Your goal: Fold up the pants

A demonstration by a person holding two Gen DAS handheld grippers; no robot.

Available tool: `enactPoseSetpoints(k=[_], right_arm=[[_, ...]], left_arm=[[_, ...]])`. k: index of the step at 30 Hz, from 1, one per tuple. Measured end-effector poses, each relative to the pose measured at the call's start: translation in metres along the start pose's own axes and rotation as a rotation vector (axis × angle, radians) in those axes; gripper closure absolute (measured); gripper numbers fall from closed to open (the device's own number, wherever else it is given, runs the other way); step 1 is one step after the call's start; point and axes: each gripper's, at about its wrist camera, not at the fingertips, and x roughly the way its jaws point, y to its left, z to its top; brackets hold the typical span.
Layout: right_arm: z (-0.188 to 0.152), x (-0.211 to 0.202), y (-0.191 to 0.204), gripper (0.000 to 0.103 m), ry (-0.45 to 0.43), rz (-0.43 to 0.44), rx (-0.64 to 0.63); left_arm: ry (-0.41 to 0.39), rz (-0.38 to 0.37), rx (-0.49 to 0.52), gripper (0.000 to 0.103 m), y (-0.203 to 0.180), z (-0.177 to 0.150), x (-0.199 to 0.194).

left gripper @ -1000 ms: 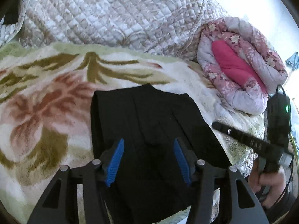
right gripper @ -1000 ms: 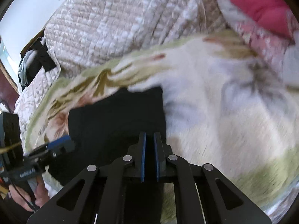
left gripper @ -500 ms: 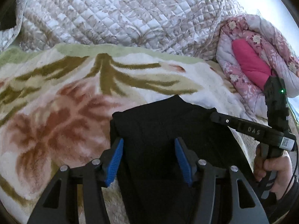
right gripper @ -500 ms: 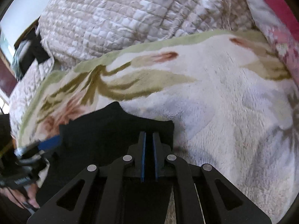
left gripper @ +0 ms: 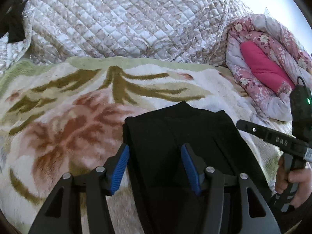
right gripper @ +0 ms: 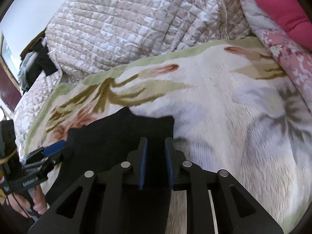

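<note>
The black pants [left gripper: 175, 124] lie folded in a flat stack on the floral blanket [left gripper: 68, 117]. My left gripper [left gripper: 154, 148] hovers open over the stack's near left part, its blue left pad at the pants' left edge. My right gripper [right gripper: 156, 142] is over the right edge of the pants [right gripper: 117, 134]. Its jaws are opening, a narrow gap shows between the pads, and black cloth lies under that gap. One of its fingers [left gripper: 259, 132] reaches in from the right, held by a hand [left gripper: 292, 177].
A quilted beige cover [left gripper: 126, 19] is heaped behind the blanket. A pink floral duvet [left gripper: 273, 58] is bundled at the back right. Dark clothes [right gripper: 39, 62] hang at the far left. The blanket [right gripper: 234, 117] stretches bare to the right of the pants.
The right jaws were shut and now stand slightly apart. Both views have shifted a little across the bed. The left gripper stays open, and the pants keep their folded shape.
</note>
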Motion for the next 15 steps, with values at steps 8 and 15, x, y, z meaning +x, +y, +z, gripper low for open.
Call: enactPoseSetpoints(k=[8,15], right_arm=[[-0.049,-0.026,0.036,0.073,-0.014,-0.028,-0.107],[-0.074,-0.018,0.059,0.049,-0.035,-0.094,-0.254]], left_arm=[[-0.032,0.036,0.04,0.045,-0.013,-0.025,-0.031],[0.029,0.037,0.042,0.044,-0.016,-0.054,-0.026]])
